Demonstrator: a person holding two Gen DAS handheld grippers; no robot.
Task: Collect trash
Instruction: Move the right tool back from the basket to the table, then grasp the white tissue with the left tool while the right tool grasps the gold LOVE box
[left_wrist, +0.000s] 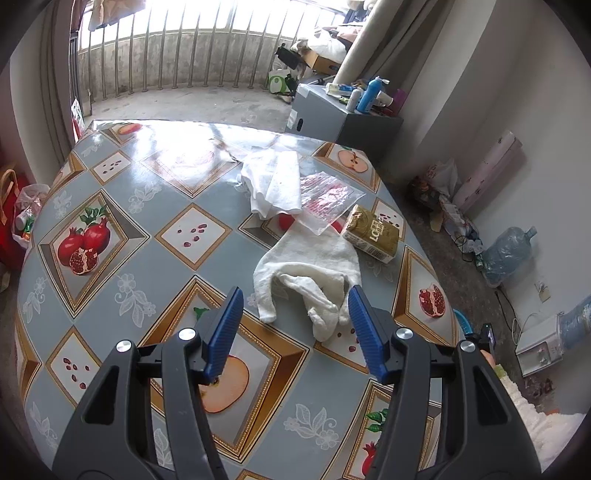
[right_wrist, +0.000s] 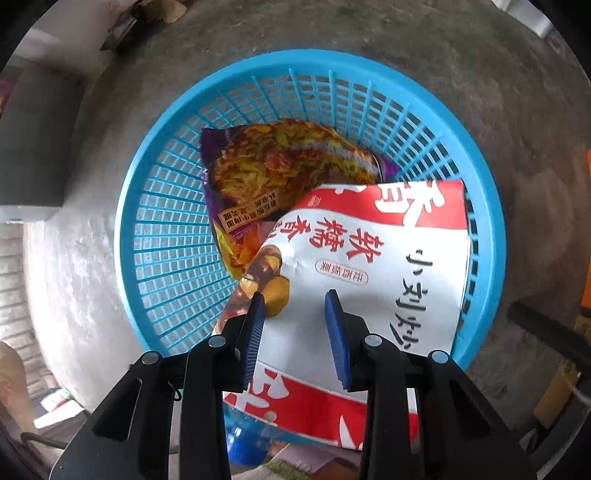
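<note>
Concrete floor (right_wrist: 480, 74) under a blue basket (right_wrist: 177, 229); fruit-print table (left_wrist: 110, 206) in the left view.

Right gripper (right_wrist: 295, 321) points down over the basket, jaws partly apart, nothing pinched. A red-and-white bag (right_wrist: 399, 266) lies below them, overlapping a purple wrapper (right_wrist: 280, 173), both inside the basket. Blue bottle cap (right_wrist: 243, 443) at the near rim.

Left gripper (left_wrist: 295, 321) hangs over the table, jaws spread, empty. White cloth (left_wrist: 306, 273) lies just ahead of its tips. Beyond: gold box (left_wrist: 373, 232), clear bag (left_wrist: 325, 195), second cloth (left_wrist: 273, 181).
</note>
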